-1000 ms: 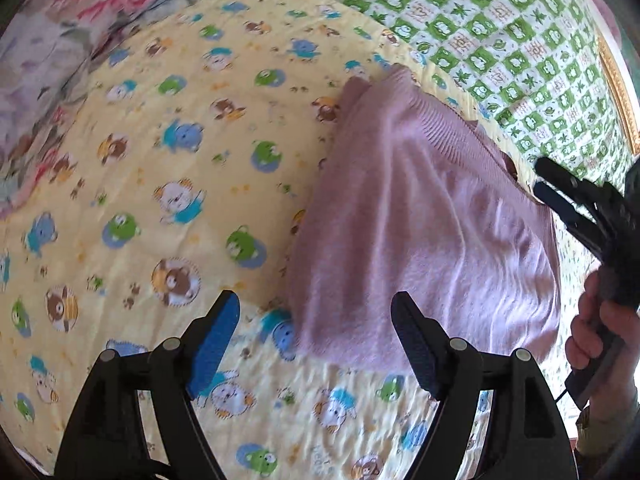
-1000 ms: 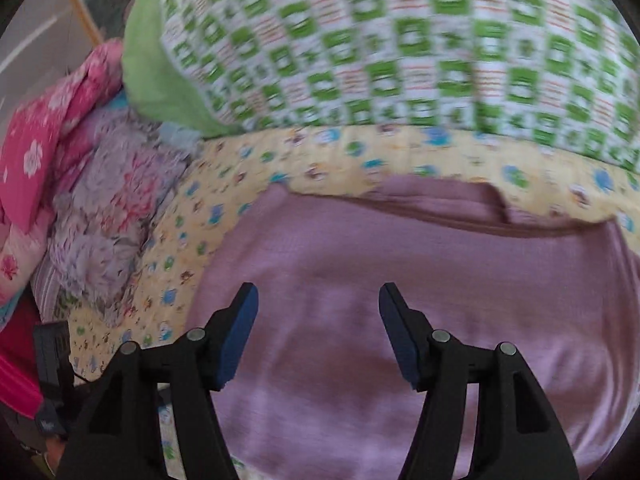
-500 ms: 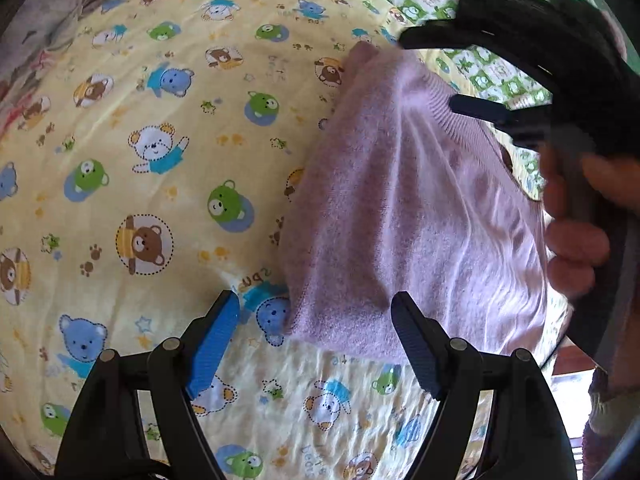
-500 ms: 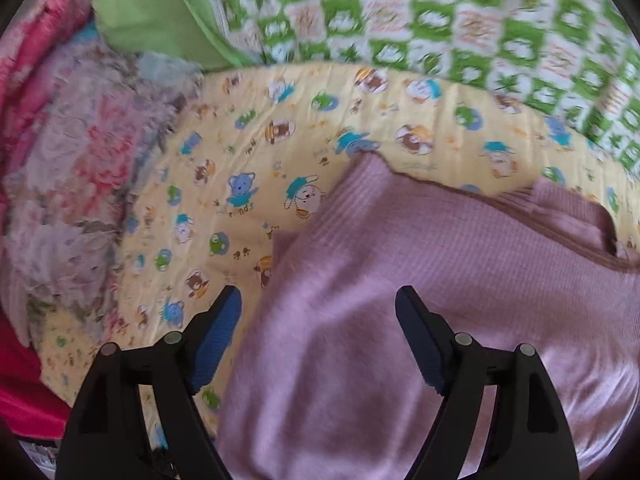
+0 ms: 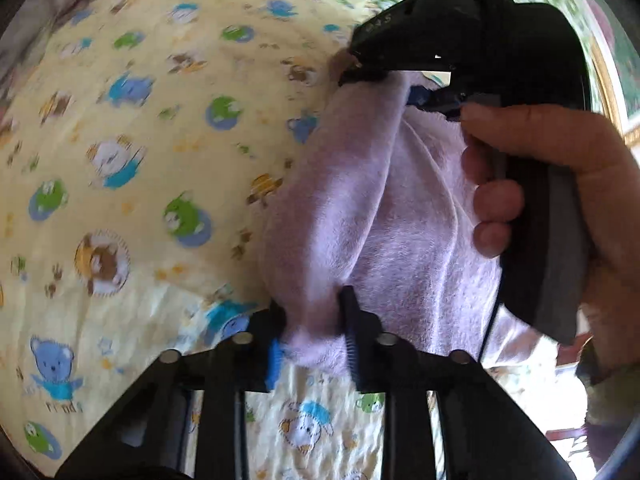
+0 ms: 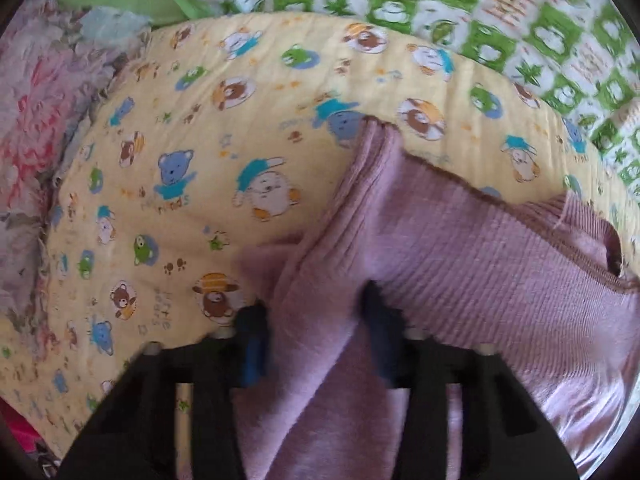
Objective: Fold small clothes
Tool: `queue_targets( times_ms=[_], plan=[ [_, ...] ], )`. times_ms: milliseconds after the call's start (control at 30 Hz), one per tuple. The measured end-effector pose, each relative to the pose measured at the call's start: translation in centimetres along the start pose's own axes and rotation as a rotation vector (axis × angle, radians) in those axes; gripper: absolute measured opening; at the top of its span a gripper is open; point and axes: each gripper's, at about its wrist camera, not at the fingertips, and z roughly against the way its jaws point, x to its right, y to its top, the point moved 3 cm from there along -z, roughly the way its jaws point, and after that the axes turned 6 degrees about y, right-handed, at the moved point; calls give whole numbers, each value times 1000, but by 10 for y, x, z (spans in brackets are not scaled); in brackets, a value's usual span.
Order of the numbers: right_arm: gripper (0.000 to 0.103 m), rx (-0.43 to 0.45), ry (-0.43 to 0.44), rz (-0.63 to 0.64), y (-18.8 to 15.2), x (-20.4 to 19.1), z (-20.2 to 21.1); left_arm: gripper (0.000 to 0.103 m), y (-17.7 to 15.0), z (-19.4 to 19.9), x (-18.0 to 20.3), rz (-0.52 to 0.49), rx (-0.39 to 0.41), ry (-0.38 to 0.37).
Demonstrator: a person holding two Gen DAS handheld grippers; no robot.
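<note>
The small lilac garment (image 6: 480, 264) is ribbed knit cloth on its outer face and soft, fuzzy fleece on the inner face (the nap shows best in the left wrist view). Under the garment, the yellow bear-print sheet (image 5: 140, 152) is matt, slightly crinkled cotton-like cloth. Both grippers look like black matt plastic, the left gripper (image 5: 314, 332) with blue pads.

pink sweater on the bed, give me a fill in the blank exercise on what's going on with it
1. The left gripper is closing on the edge of the ____ sweater.
2. The sweater lies on a yellow sheet printed with cartoon ____.
3. The quilt beyond the sheet is checked white and ____.
4. The right gripper has ____ fabric between its jaws.

Missing: pink; bears; green; sweater
</note>
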Motion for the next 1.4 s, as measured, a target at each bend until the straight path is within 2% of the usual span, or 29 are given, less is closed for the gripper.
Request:
queue_targets(
  times_ms=[100,200,300,367,567,667,900,1000,1167,1233,1267,1400],
  plan=[
    [19,12,142,-79,0,26,19,14,0,8,15,-64,34,7],
    [18,44,261,-137,-4,47,42,14,1,27,38,-134,83,2],
    [18,86,422,-201,-10,73,71,13,1,46,69,-204,125,-30],
    [18,108,472,-227,-14,95,88,13,-1,55,91,-258,146,-52],
    [17,180,504,-256,-29,150,136,12,-11,68,160,-415,164,-142],
    [16,224,485,-251,-34,178,152,12,-17,67,194,-490,158,-177],
    [16,296,452,-202,-49,237,184,12,-41,34,280,-674,109,-249],
    [16,292,440,-177,-56,259,188,12,-57,11,309,-754,78,-245],
    [16,247,382,-177,-75,299,171,12,-72,-29,334,-829,22,-219],
    [16,250,386,-206,-84,316,166,12,-75,-43,340,-837,-4,-219],
    [16,256,392,-221,-88,323,165,12,-87,-38,342,-843,-10,-222],
    [16,274,415,-261,-98,342,163,12,-100,-48,353,-866,-30,-230]
  ],
)
